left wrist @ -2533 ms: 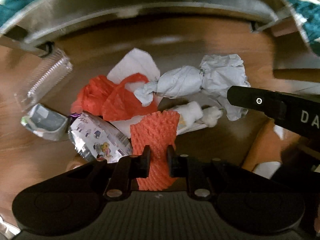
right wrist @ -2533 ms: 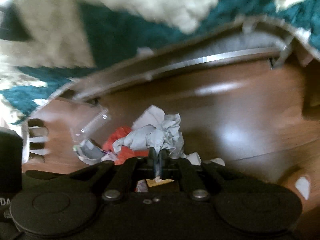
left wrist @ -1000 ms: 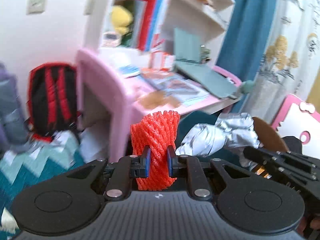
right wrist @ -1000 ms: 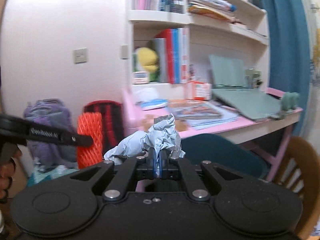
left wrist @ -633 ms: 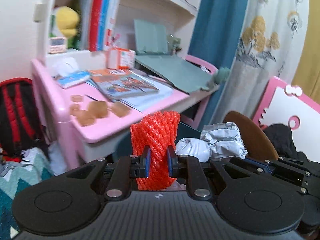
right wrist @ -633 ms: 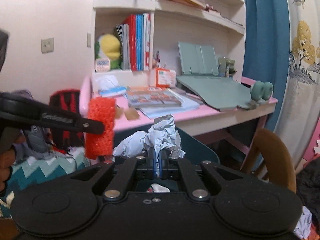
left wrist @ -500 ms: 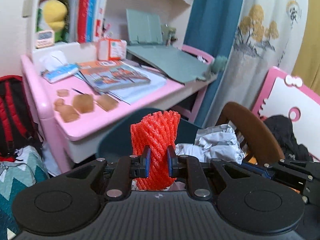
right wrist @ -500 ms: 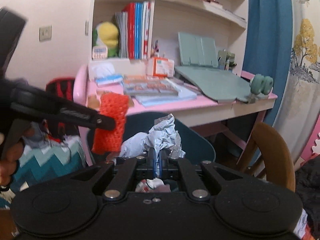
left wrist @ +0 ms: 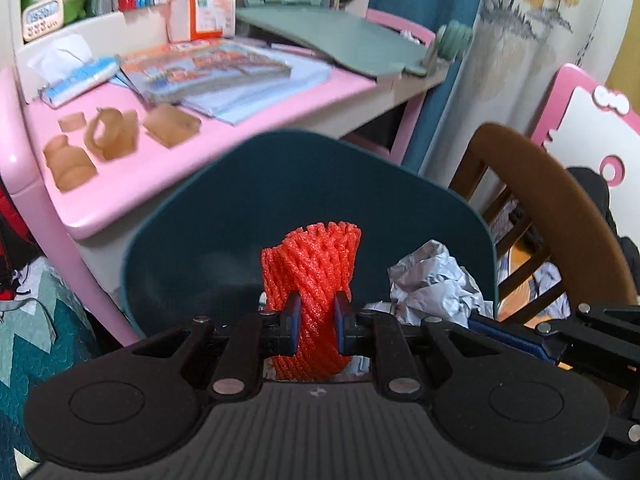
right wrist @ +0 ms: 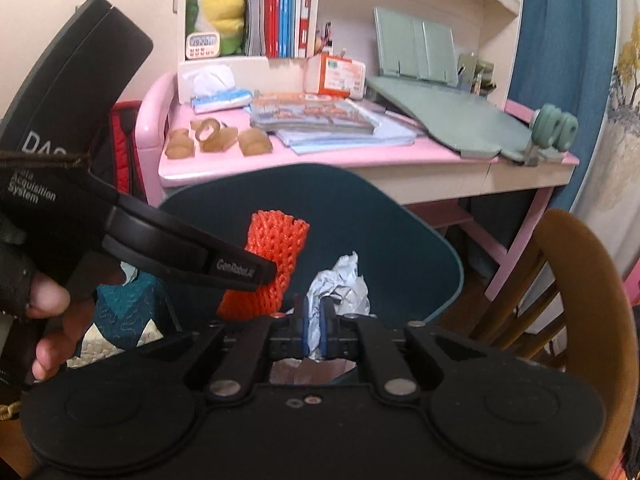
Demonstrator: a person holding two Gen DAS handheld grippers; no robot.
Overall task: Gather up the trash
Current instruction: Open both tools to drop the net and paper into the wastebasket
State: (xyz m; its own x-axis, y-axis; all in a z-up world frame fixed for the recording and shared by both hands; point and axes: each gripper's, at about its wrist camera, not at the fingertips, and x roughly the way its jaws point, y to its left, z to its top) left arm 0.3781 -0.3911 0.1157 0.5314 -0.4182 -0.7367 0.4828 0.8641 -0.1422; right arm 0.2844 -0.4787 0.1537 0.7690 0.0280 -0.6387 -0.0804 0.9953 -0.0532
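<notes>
Between left gripper [left wrist: 316, 322] jaws: red foam net [left wrist: 314, 276], clamped. Right gripper [right wrist: 314, 330] jaws opening, crumpled paper [right wrist: 340, 284] between them. Both above teal bin [left wrist: 168, 240]; release over centre.

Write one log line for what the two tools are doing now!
left tool: gripping red foam net | right tool: opening, crumpled paper between pads | both above teal bin | phase: dropping trash
</notes>
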